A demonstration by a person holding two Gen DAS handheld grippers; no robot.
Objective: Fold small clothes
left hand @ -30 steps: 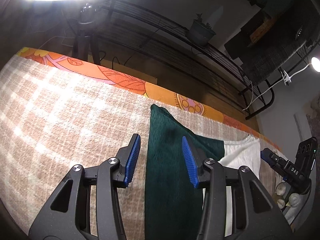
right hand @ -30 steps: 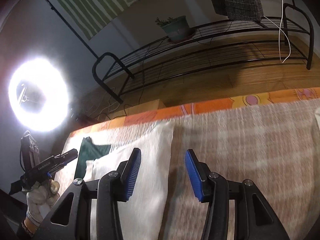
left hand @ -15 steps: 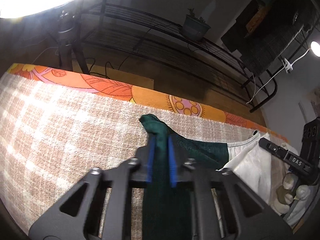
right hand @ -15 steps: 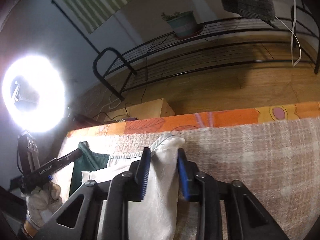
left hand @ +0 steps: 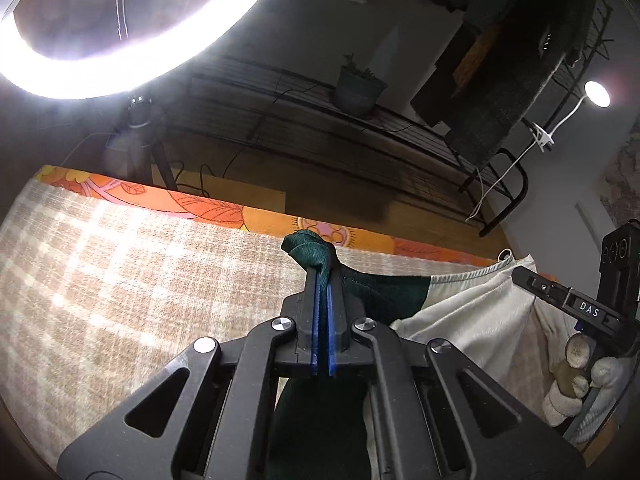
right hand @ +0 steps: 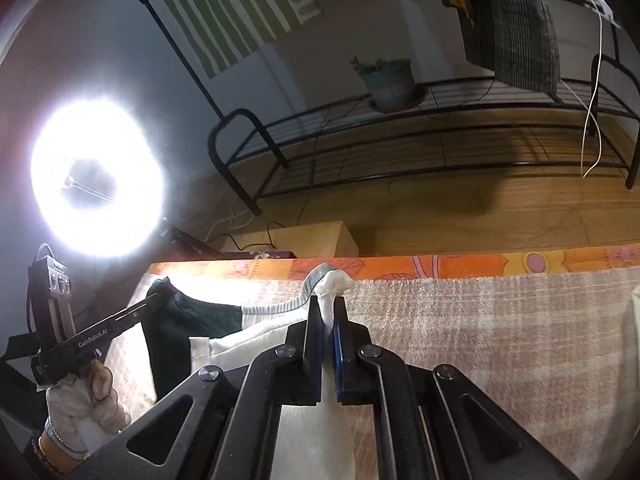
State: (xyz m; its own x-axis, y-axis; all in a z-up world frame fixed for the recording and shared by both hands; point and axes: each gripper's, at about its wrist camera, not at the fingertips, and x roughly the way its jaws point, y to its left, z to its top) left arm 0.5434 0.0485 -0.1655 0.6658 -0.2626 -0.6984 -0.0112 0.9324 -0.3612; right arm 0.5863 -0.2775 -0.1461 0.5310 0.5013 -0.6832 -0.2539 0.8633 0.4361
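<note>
A small garment, dark green (left hand: 380, 292) on one side and white (left hand: 472, 312) on the other, lies on the checked beige cloth (left hand: 120, 280). My left gripper (left hand: 323, 280) is shut on the green corner and lifts it. My right gripper (right hand: 326, 308) is shut on the white corner (right hand: 332, 282) and lifts it too. The garment's top edge hangs between the two grippers. The green part also shows in the right wrist view (right hand: 188, 316), where the left gripper's fingers (right hand: 132, 314) reach it.
The table has an orange flowered edge (left hand: 208, 208) at the far side. A ring light (right hand: 96, 184) stands beyond the table at the left. A black metal rack (right hand: 400, 152) with a potted plant (right hand: 388, 80) stands on the wooden floor behind.
Both grippers went from open over the garment to shut on its two far corners. They have raised the corners off the cloth.
</note>
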